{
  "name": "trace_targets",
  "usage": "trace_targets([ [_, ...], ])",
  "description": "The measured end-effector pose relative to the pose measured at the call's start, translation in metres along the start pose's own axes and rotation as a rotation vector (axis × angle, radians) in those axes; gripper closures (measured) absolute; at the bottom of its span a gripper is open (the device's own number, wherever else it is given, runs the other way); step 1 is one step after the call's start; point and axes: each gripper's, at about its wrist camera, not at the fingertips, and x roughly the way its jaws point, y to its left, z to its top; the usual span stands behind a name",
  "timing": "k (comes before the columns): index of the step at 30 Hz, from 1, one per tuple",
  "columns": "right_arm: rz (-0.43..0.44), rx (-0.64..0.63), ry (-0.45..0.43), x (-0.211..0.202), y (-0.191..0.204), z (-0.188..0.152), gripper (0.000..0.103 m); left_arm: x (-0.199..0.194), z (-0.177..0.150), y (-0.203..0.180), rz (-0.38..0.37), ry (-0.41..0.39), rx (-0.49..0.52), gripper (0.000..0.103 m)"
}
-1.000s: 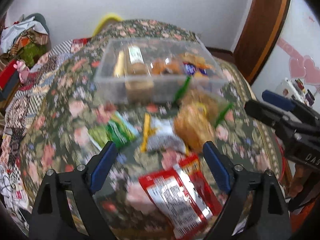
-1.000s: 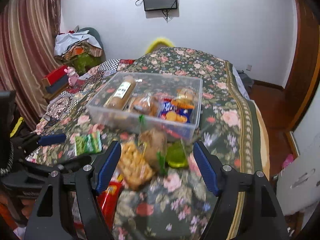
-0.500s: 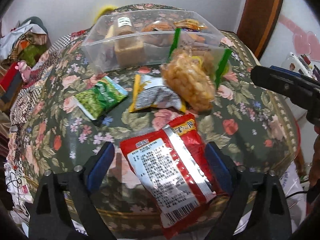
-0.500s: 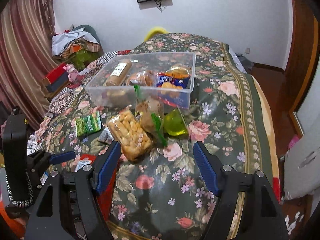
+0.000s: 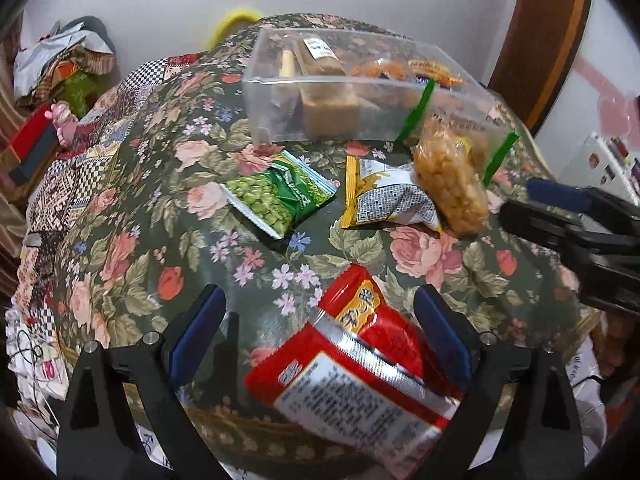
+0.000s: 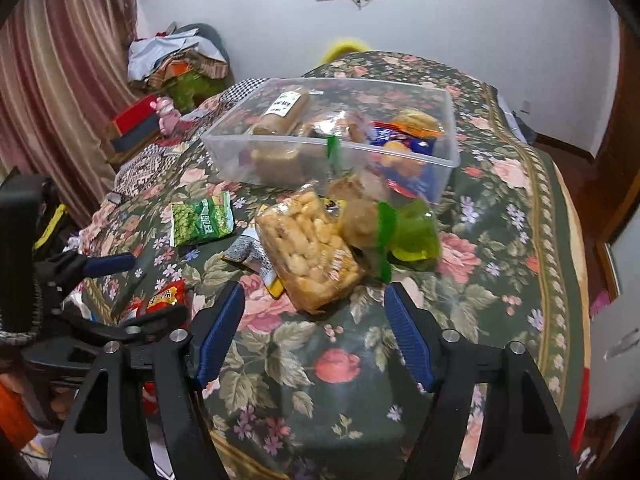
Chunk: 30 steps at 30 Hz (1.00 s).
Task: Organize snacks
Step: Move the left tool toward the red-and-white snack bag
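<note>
A clear plastic box (image 5: 360, 92) holding several snacks stands on the floral cloth; it also shows in the right wrist view (image 6: 332, 136). In front of it lie a green pea packet (image 5: 276, 196), a yellow-and-grey packet (image 5: 384, 200) and a clear bag of fried snacks (image 5: 448, 184). My left gripper (image 5: 320, 332) is open, its jaws on either side of a red packet (image 5: 360, 364) at the near edge. My right gripper (image 6: 316, 332) is open and empty just short of the fried-snack bag (image 6: 312, 248), which leans against a green-striped bag (image 6: 384, 228).
The floral-covered table (image 6: 500, 240) drops off at the near and right edges. A pile of clothes (image 6: 176, 64) and a red box (image 6: 132, 120) lie at the left. A wooden door frame (image 5: 536, 40) stands at the right.
Both grippers have drawn back and dropped lower toward the near edge. The red packet now sits between the left jaws. Both stay open.
</note>
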Motion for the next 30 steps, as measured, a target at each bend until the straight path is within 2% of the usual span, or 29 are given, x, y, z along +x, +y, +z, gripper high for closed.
trace_targets([
  [8, 0.038, -0.020, 0.025, 0.006, 0.011, -0.003, 0.036, -0.019, -0.018, 0.013, -0.024, 0.022, -0.039, 0.007],
  [13, 0.034, -0.020, 0.034, 0.008, 0.011, -0.004, 0.036, -0.019, -0.026, 0.015, -0.102, 0.066, -0.083, 0.007],
  [15, 0.034, -0.007, 0.033, 0.007, 0.008, -0.004, 0.036, -0.015, -0.030, 0.011, -0.116, 0.078, -0.086, 0.011],
  [17, 0.029, -0.004, 0.032, 0.006, 0.007, -0.004, 0.036, -0.007, -0.034, 0.005, -0.121, 0.094, -0.073, 0.019],
  [22, 0.023, -0.001, 0.038, 0.005, 0.005, -0.007, 0.036, -0.002, -0.030, -0.005, -0.108, 0.039, -0.044, 0.019],
  [26, 0.020, 0.009, 0.043, 0.005, 0.001, -0.008, 0.036, 0.013, -0.022, -0.007, -0.134, 0.043, -0.044, 0.019],
  [30, 0.033, 0.018, 0.047, 0.004, 0.000, -0.008, 0.036, 0.020, -0.013, -0.013, -0.089, 0.042, -0.013, 0.021],
])
